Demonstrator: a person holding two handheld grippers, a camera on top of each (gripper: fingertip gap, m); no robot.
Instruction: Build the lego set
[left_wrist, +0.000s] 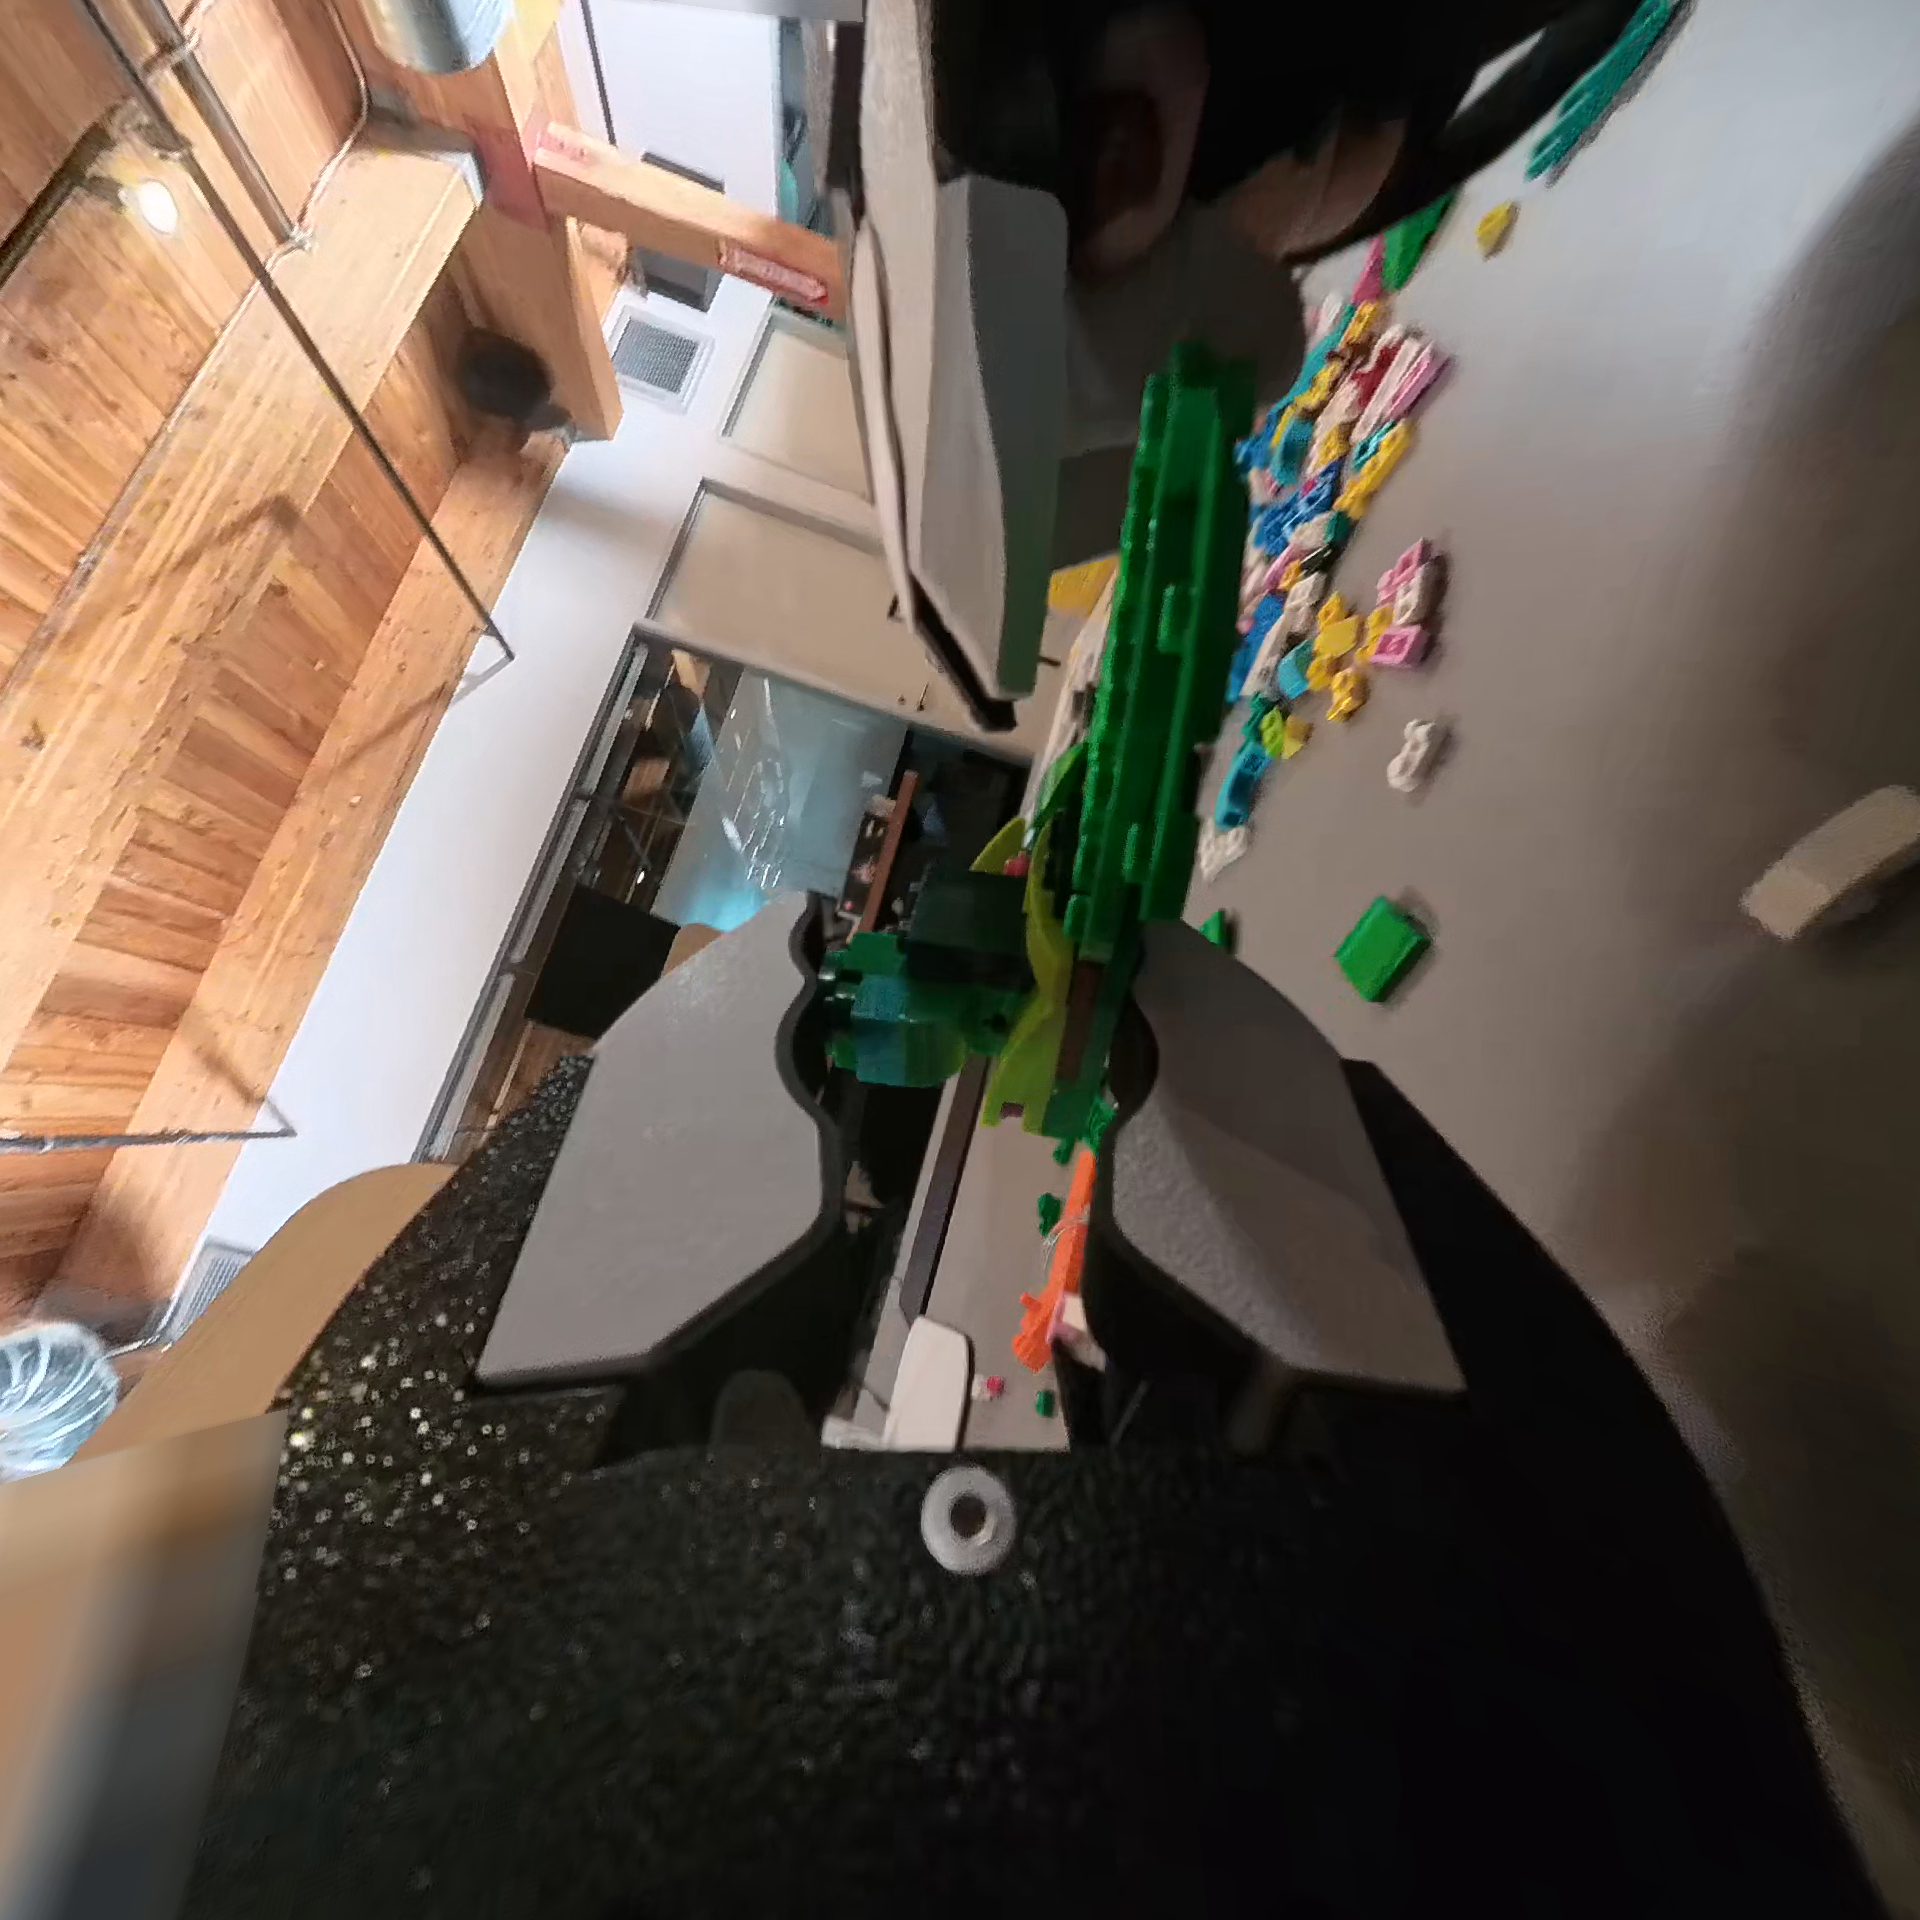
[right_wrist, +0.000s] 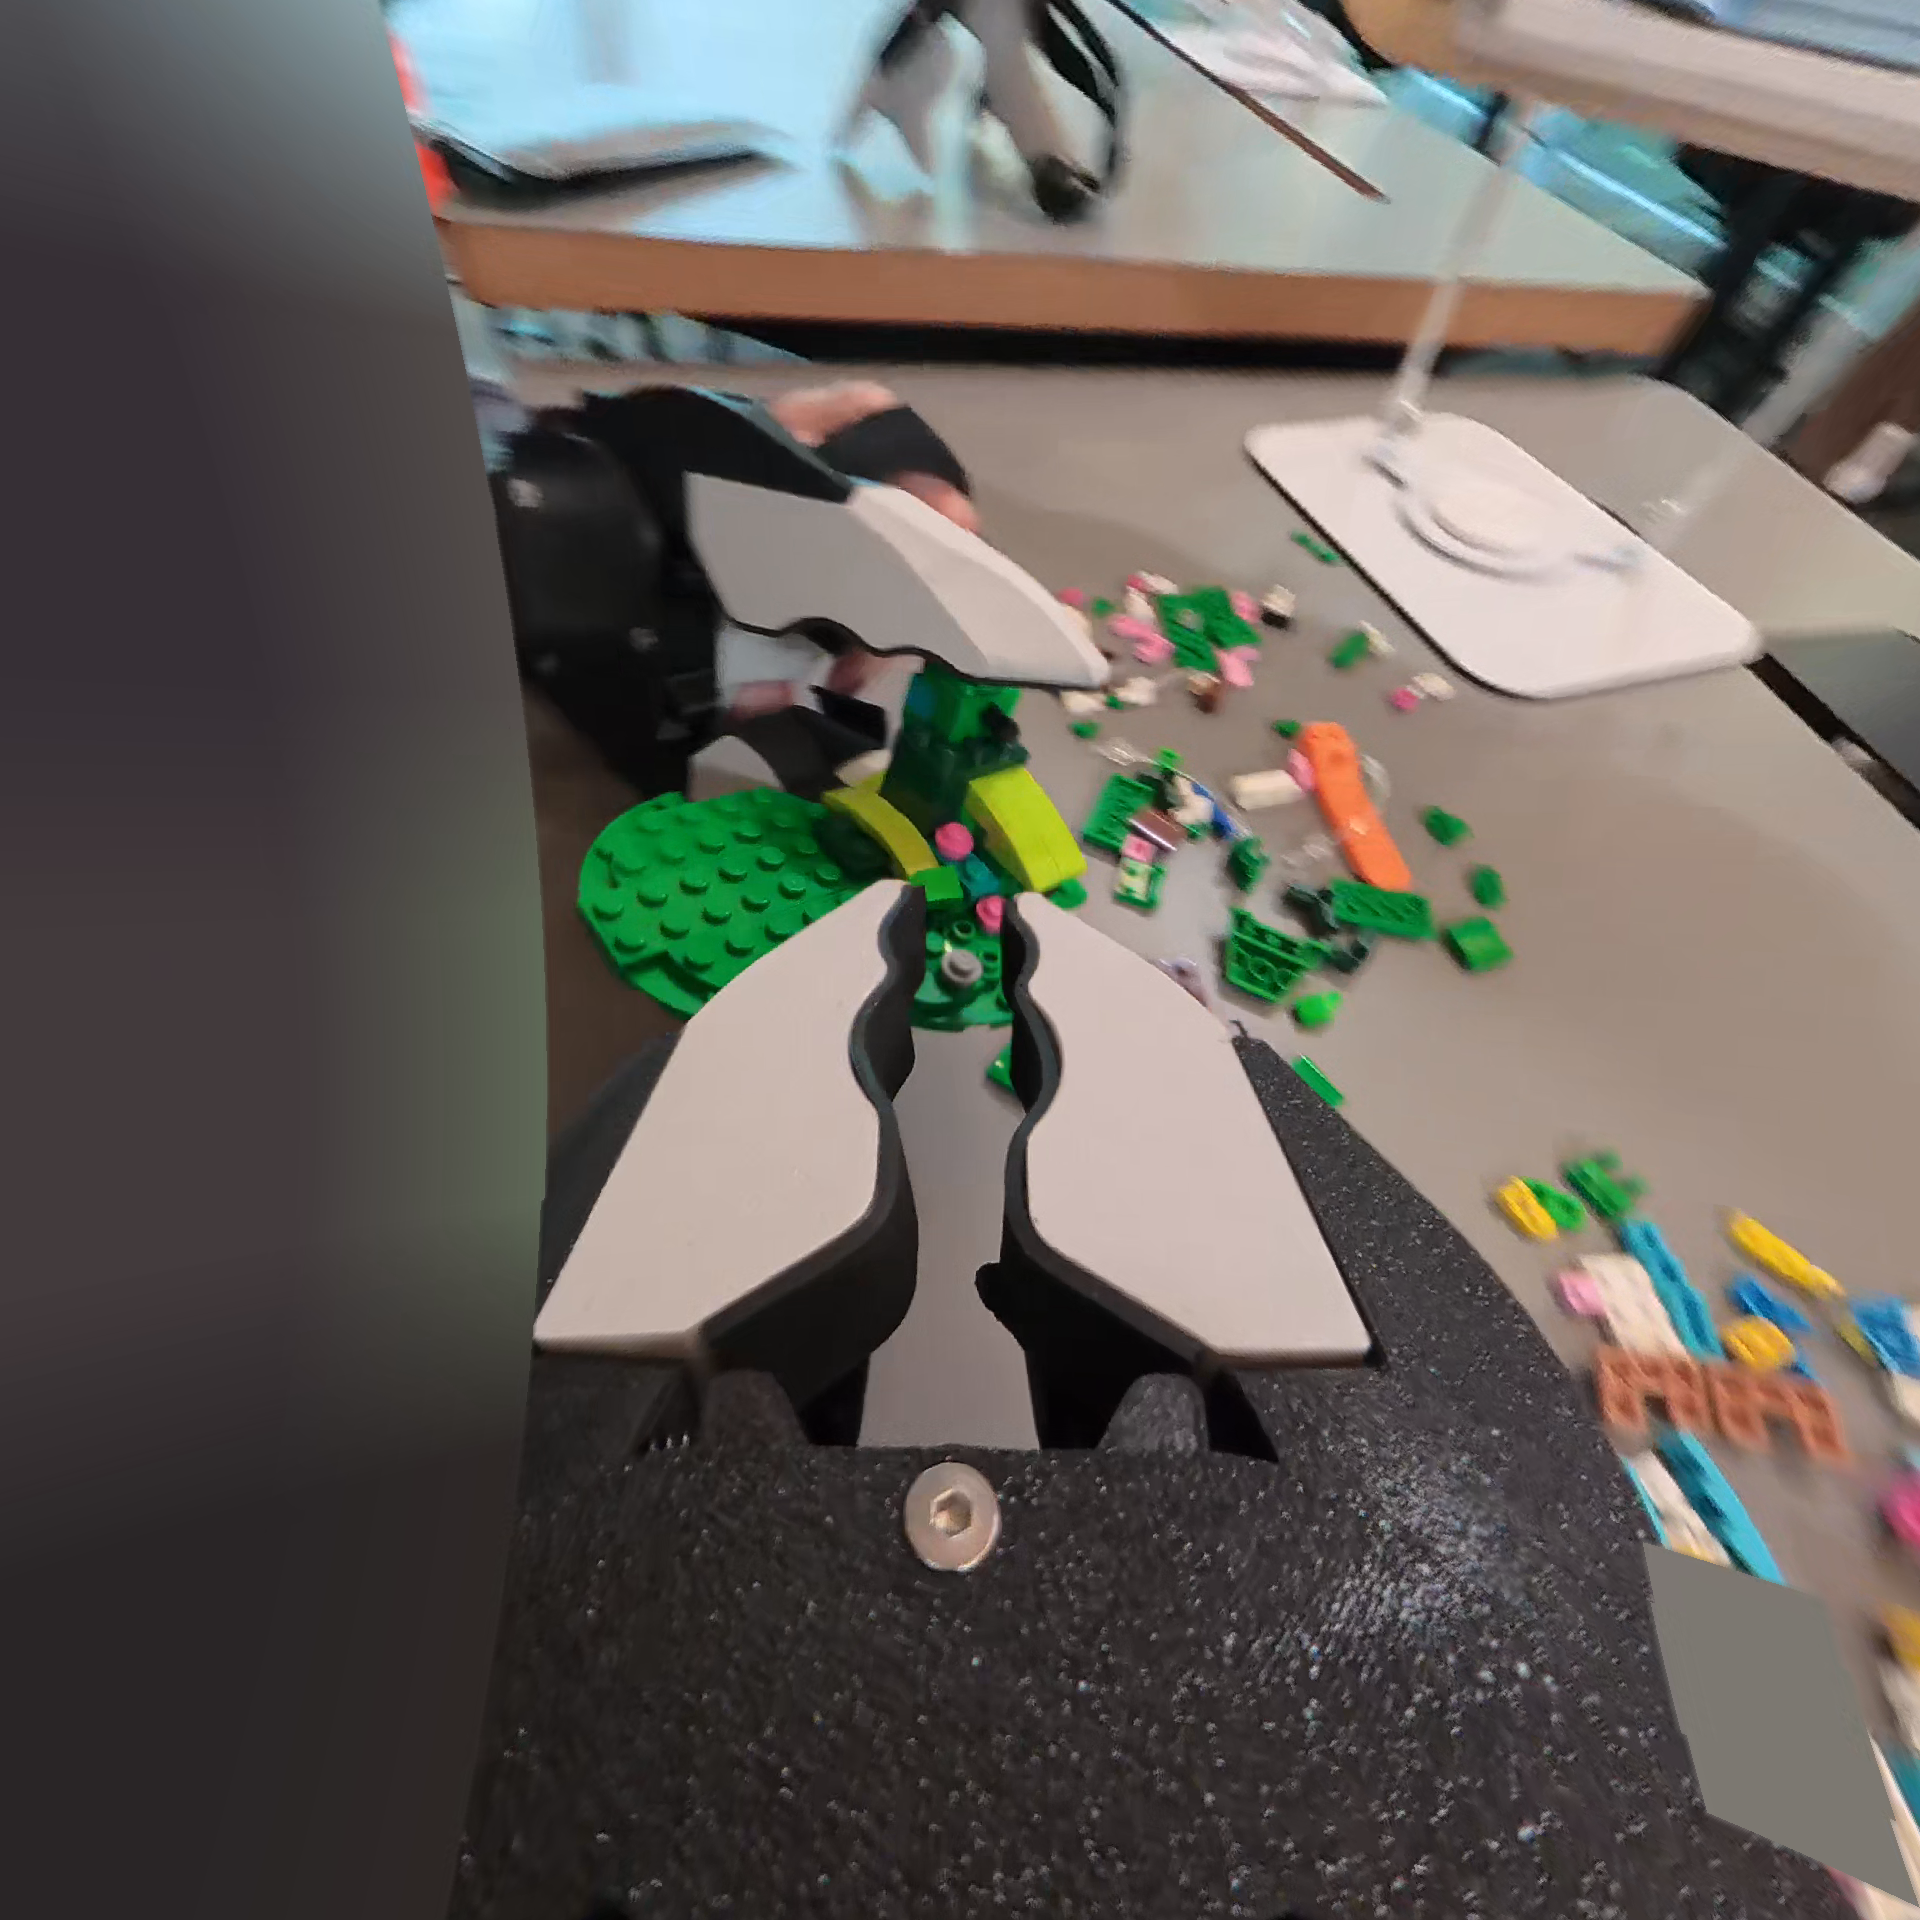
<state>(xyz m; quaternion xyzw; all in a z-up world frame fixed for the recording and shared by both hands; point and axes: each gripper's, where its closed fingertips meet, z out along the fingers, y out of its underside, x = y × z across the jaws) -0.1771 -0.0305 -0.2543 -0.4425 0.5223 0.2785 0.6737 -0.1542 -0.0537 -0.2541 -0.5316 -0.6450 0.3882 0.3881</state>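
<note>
The lego build is a green baseplate (right_wrist: 707, 883) with a green tower (right_wrist: 940, 738) and lime arches (right_wrist: 1018, 821) on it. My left gripper (left_wrist: 977, 966) is shut on the build: one finger presses the tower's top (left_wrist: 914, 997), the other is under the baseplate (left_wrist: 1164, 623). The build is held tilted off the grey table (right_wrist: 1558, 935). In the right wrist view the left gripper's upper finger (right_wrist: 894, 582) covers the tower's top. My right gripper (right_wrist: 958, 904) is open by a narrow gap and empty, with its tips just over the plate's near edge.
Loose green pieces (right_wrist: 1278, 945) and an orange piece (right_wrist: 1351, 810) lie right of the build. A pile of coloured bricks (right_wrist: 1714, 1340) is at the near right. A white stand base (right_wrist: 1496, 551) sits at the back right. A gloved hand (right_wrist: 894, 436) holds the left gripper.
</note>
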